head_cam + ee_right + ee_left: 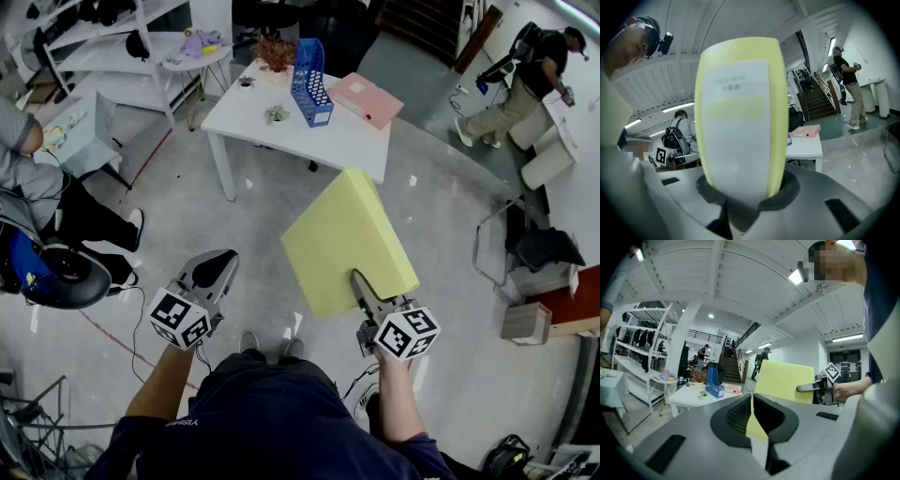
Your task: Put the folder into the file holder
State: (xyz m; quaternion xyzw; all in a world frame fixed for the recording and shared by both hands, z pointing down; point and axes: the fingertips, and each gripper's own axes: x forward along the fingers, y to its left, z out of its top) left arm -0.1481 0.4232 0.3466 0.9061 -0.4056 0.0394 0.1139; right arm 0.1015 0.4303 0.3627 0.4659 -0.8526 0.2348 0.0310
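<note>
Head view: right gripper [360,281] is clamped on the lower edge of the yellow folder [345,239]. The folder is in the air over the floor [450,216], well short of the white tabletop [347,141]. The blue file holder [311,84] stands upright on that tabletop, with a pink folder [367,99] lying just beside it. Left gripper [220,262] is off to the side, apart from the yellow folder and carrying nothing.

Left gripper view: jaws are together with nothing between them. The yellow seen through the slit is the folder further off, gripped by the other gripper. File holder and tabletop are well ahead in the background.

Right gripper view: jaws are pressed on both sides of the folder, which stands upright between them with its spine and white label [735,93] facing the camera. The hold looks solid, with no visible slip. The tabletop and pink folder show beyond it on the right.

Status: the pick-up is done and the folder is held and off any surface. Left to do, as I judge it: carry it to the tabletop, line the folder up with the holder's open top, slide it in and release. The holder's slot looks empty from here, but I can't tell for sure. The left gripper is free to steady the holder if it tips.
</note>
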